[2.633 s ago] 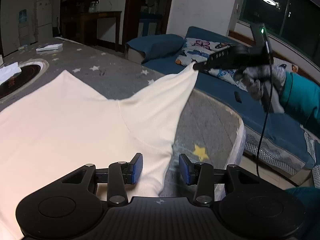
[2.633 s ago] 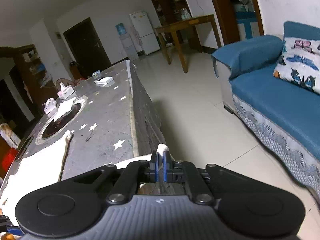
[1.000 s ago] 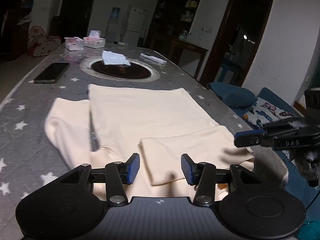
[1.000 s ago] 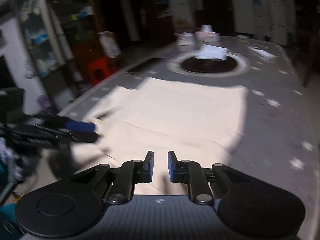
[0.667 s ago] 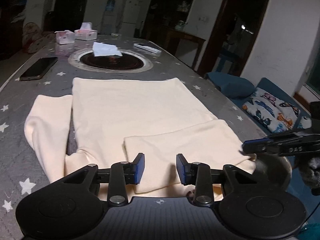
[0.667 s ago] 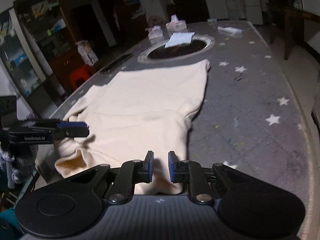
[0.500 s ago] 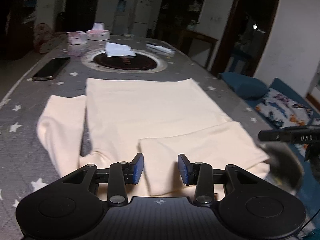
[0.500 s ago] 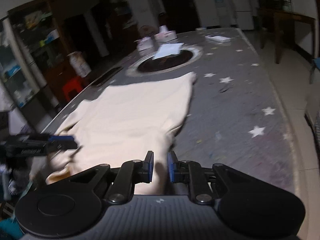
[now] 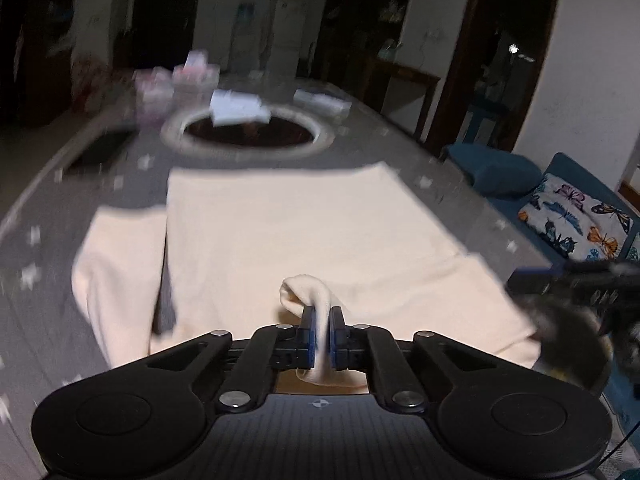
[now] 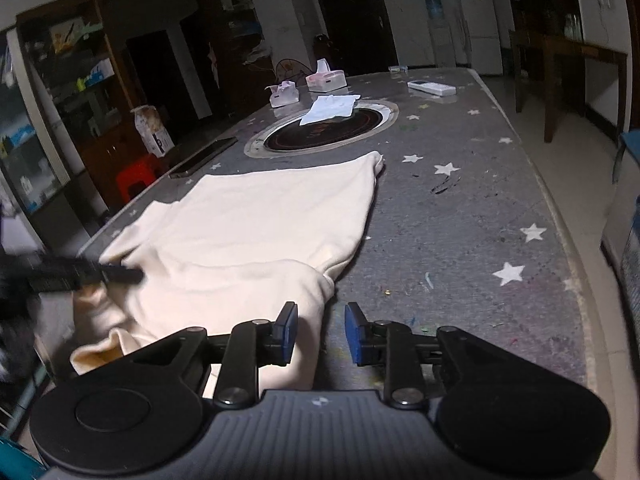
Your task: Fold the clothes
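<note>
A cream garment (image 9: 280, 224) lies spread on the grey star-patterned table (image 10: 460, 216), one sleeve folded across its near part. My left gripper (image 9: 322, 330) is shut on a pinched fold of the garment's near edge, which bulges up between the blue pads. It also shows in the right wrist view (image 10: 120, 274) at the garment's left side. My right gripper (image 10: 321, 332) is open and empty, low over the near right edge of the garment (image 10: 248, 232). It shows blurred at the right of the left wrist view (image 9: 568, 280).
A round black hob with a white cloth (image 10: 332, 110) sits in the table beyond the garment. Two tissue boxes (image 10: 324, 78), a remote (image 10: 431, 88) and a phone (image 10: 204, 156) lie farther back. A blue sofa with a butterfly cushion (image 9: 576, 216) stands to the right.
My left gripper has shut on the near fold of the garment. My right gripper has opened wider. Earlier the right gripper laid the sleeve across the garment and let it go.
</note>
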`<state>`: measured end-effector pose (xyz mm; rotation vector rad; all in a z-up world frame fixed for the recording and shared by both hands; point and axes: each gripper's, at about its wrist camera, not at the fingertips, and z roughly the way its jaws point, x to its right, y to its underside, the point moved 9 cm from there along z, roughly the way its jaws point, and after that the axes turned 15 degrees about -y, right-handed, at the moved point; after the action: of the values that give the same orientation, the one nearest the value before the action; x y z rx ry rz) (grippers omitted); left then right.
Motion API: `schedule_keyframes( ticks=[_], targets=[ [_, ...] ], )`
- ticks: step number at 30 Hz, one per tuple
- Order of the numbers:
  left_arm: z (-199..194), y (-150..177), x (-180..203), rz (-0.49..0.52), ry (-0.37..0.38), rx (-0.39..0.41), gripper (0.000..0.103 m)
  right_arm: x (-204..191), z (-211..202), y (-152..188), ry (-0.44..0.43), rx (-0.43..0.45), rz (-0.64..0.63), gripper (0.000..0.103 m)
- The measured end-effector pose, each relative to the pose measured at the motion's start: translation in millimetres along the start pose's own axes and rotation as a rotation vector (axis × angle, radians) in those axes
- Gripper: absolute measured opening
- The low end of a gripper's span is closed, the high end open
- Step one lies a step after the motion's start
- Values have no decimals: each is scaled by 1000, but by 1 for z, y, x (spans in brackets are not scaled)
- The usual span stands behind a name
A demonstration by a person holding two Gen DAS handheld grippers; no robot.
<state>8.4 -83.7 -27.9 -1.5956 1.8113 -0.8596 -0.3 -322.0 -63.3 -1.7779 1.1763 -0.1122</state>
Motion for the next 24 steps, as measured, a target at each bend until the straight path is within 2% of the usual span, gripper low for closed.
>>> schedule_keyframes(
  ticks=[5,8,16,19,24],
  targets=[
    [-35,-48,19,47,29,144,6,8,-4,-5,9,52,30,27],
    [-47,-61,23,49,45,180,7,15,-4,-10,5,83,61,27],
    [-37,-43,2,-5,-24,93,7,21,17,-13,-61,86,124,22],
    [-35,-37,-7,-21,-33,73,7,24,22,-11,-76,88,154,16],
    [-26,-25,-10,-25,-37,35,7,26,27,-6,-115,95,212,15]
  ],
)
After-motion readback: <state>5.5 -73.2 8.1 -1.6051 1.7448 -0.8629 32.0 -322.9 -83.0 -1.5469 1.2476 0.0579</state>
